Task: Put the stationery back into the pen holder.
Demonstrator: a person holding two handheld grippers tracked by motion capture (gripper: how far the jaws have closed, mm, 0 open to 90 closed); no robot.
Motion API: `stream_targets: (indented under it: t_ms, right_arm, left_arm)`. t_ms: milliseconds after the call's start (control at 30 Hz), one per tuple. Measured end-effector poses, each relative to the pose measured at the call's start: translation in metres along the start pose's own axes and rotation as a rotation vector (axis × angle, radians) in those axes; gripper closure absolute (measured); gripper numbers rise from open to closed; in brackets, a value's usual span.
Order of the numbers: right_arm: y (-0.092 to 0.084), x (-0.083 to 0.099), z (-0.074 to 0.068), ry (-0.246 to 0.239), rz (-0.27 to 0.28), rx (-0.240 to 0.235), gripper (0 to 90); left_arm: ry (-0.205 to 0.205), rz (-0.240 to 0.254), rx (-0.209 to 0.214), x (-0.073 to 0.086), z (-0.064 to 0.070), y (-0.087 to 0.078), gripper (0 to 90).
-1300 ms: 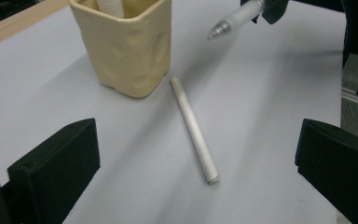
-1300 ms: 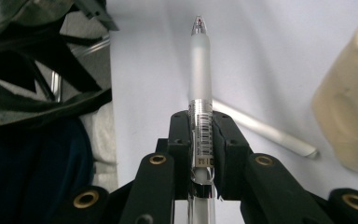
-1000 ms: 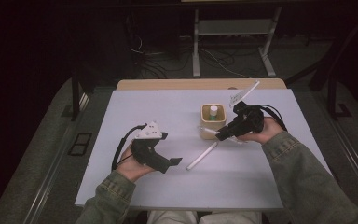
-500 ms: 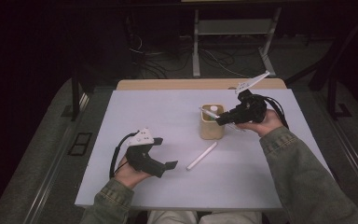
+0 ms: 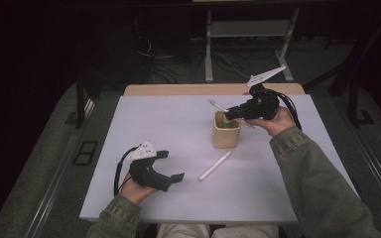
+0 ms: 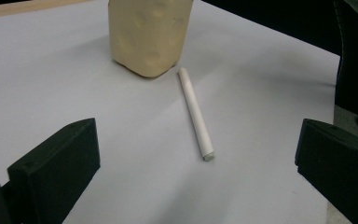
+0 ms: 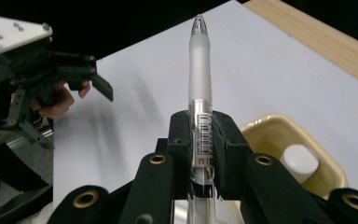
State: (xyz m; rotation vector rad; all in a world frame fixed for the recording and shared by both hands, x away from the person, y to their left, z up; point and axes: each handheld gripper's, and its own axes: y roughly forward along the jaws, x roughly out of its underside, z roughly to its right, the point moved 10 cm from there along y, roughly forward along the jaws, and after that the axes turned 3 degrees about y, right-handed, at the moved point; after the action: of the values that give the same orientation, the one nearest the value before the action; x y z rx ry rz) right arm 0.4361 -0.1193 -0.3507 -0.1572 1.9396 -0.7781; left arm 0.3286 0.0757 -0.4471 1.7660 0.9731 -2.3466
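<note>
Table [image 5: 168,129] matte and pale from above: right gripper [image 5: 230,113] clamped on a translucent pen [image 5: 217,106] over the cream cup [image 5: 226,134]; left gripper [image 5: 171,166] spread wide, holding nothing. Smooth white stick [image 6: 195,112] ahead between its jaws, clear of both, bare surface around. Barcoded barrel pinched tight, tip beyond the pads.

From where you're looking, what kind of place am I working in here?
Probably a lab or recording workspace, not a home: a plain white table in a dark room, loose cables and a metal stand on the floor behind it, and only a beige cup and pens as props.
</note>
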Motion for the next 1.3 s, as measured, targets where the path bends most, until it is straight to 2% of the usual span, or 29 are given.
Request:
stream_targets:
  t_ms: [267, 667, 1133, 1300]
  right_arm:
    - [0.007, -0.012, 0.008, 0.009, 0.025, 0.011, 78.1]
    - [0.012, -0.017, 0.022, 0.025, 0.101, 0.023, 78.1]
    - [0.023, -0.02, 0.038, 0.016, 0.237, 0.039, 78.1]
    - [0.027, -0.018, 0.044, 0.005, 0.287, 0.043, 78.1]
  left_arm:
    - [-0.01, 0.011, -0.002, 0.003, -0.001, 0.0, 0.0]
    - [-0.008, 0.013, -0.004, 0.005, -0.002, 0.001, 0.0]
    - [-0.013, 0.035, -0.011, 0.004, -0.004, -0.002, 0.0]
    - [-0.002, 0.03, -0.006, 0.004, -0.004, -0.002, 0.0]
